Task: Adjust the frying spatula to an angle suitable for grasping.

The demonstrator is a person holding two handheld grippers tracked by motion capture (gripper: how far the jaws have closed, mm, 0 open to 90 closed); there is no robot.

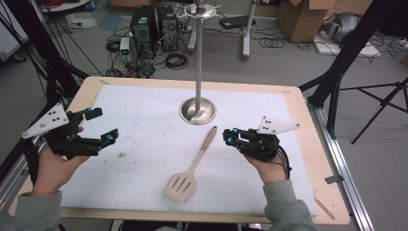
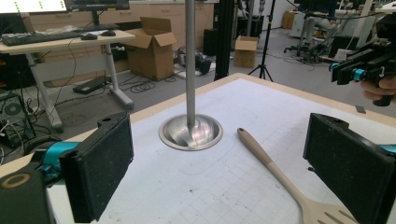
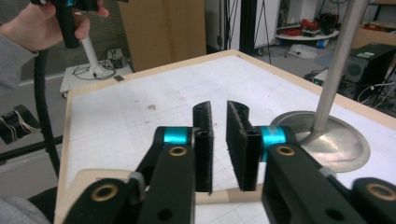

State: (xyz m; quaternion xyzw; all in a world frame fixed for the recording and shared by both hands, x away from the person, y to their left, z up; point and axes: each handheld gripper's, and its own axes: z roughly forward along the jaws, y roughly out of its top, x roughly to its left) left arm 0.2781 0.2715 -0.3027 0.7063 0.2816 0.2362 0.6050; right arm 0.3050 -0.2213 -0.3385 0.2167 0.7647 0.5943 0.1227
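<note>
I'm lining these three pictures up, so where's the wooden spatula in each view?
High view: the spatula lies at centre, slanting down-left below the steel stand base.
Left gripper view: right of centre, handle end near the base.
Right gripper view: probably the pale wood strip low at centre.
Shared landmark: the stand base.

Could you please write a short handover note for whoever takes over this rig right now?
Left gripper: jaws wide open, empty, held above the table's left side.
Right gripper: jaws open by only a narrow gap, nothing between the pads, just right of the handle end.
Wooden slotted spatula: lies flat mid-table, handle toward the metal hook stand.
Done: nothing picked up yet.
Left: grasp the spatula, probably to hang it on the stand.
</note>
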